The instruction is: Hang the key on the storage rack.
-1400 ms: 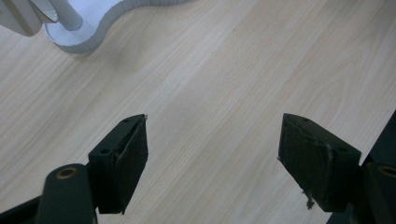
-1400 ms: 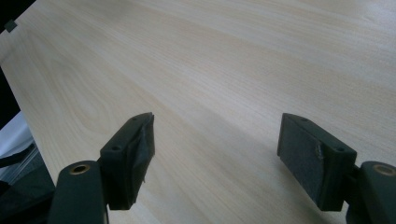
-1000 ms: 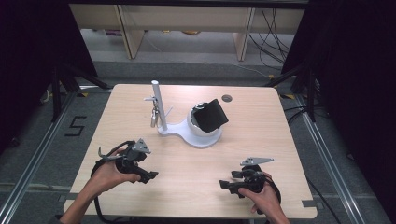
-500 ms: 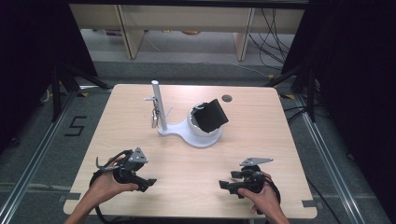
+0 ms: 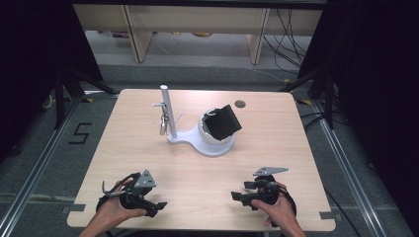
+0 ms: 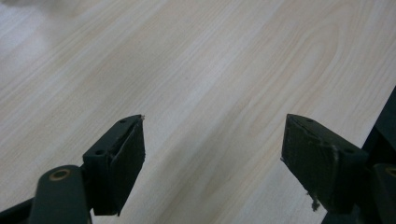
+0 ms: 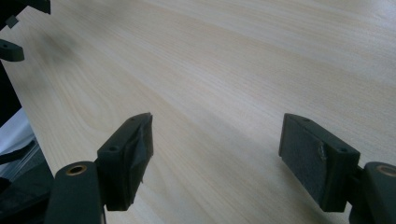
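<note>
A white stand sits at the middle of the wooden table. Its upright post has a bunch of keys hanging from a side hook. Its round dish holds a tilted black wallet-like object. My left gripper rests near the front left edge, held by a hand, jaws pointing right. In the left gripper view it is open over bare wood. My right gripper lies near the front right edge, jaws pointing left. In the right gripper view it is open with nothing between the fingers.
A dark round hole is set in the table behind the stand. The right gripper view shows black parts of the other gripper at its top left. Black frame posts and cables stand around the table, and a "5" marks the floor at left.
My left gripper has drawn back toward the table's front edge and settled lower. The right gripper, the stand and the keys have not moved.
</note>
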`<action>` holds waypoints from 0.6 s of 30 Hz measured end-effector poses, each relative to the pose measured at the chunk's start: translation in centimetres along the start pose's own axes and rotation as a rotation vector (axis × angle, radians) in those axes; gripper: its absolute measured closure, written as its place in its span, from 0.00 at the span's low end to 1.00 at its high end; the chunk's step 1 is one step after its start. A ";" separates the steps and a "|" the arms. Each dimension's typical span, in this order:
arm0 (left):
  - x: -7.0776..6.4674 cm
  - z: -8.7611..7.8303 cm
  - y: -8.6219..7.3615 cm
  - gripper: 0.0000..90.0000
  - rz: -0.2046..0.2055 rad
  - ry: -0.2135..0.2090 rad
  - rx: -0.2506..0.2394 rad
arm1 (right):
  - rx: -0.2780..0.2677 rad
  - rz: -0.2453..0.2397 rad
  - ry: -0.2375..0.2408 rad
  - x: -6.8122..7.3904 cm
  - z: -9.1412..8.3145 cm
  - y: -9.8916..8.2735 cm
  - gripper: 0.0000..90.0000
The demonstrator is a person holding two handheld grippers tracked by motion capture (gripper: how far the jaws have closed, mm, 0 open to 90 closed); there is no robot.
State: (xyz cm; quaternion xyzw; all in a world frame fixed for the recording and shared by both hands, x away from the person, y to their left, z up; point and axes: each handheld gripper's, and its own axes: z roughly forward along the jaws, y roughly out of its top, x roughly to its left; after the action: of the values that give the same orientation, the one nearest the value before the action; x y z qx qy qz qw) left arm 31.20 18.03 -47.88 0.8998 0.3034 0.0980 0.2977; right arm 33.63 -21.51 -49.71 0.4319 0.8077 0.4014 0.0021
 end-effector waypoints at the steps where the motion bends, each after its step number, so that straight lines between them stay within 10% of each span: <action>1: -0.2 0.2 -0.2 0.23 -0.013 0.011 -0.016 | 0.011 0.040 0.004 0.3 -0.1 0.0 0.29; 18: -0.9 0.8 -1.9 0.23 -0.003 0.032 -0.036 | 0.008 0.017 0.003 0.3 0.1 0.0 0.29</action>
State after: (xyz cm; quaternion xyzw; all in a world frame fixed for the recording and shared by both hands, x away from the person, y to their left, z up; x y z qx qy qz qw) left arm 29.83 18.27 -49.64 0.8922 0.3076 0.1176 0.3090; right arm 33.43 -21.29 -49.68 0.4383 0.8056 0.3987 -0.0042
